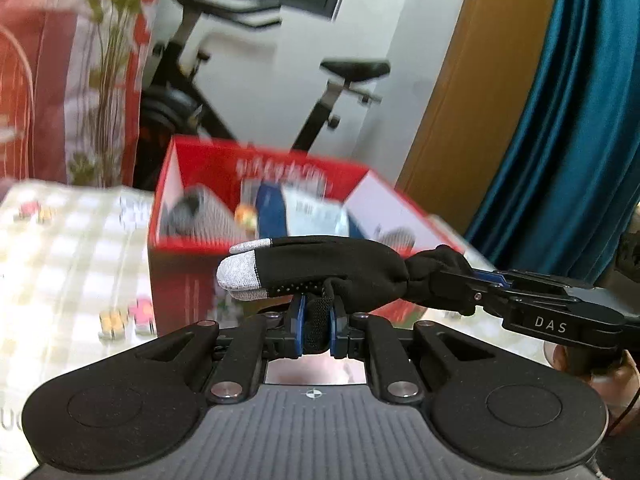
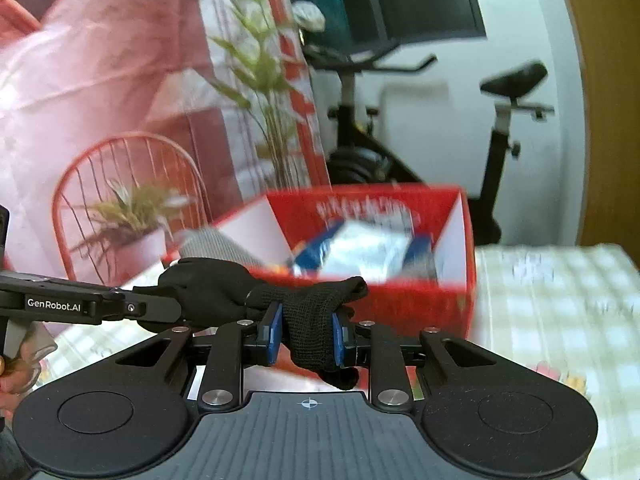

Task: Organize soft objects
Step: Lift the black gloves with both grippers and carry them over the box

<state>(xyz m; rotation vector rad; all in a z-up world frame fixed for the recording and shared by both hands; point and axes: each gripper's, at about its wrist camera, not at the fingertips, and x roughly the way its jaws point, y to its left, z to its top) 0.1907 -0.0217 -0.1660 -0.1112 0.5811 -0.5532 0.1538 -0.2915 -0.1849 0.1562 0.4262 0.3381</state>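
A black glove [image 1: 340,264] with grey fingertips hangs stretched sideways in the air between both grippers. In the left wrist view my left gripper [image 1: 317,314] is shut on a fold under the glove's palm, blue pads pressing the fabric. My right gripper [image 1: 442,280] reaches in from the right, pinching the bunched cuff end. In the right wrist view my right gripper [image 2: 307,330] is shut on the glove's [image 2: 212,288] knit cuff, and the left gripper [image 2: 168,306] comes in from the left. Just behind the glove stands an open red box [image 1: 180,288] [image 2: 420,304], blurred, holding grey fabric and blue-and-white packets.
The box sits on a table with a checked cloth [image 1: 60,260] [image 2: 552,300]. An exercise bike [image 1: 320,92] stands behind, beside a teal curtain [image 1: 560,120]. A red wire chair [image 2: 120,168] and a potted plant [image 2: 132,208] stand at the left.
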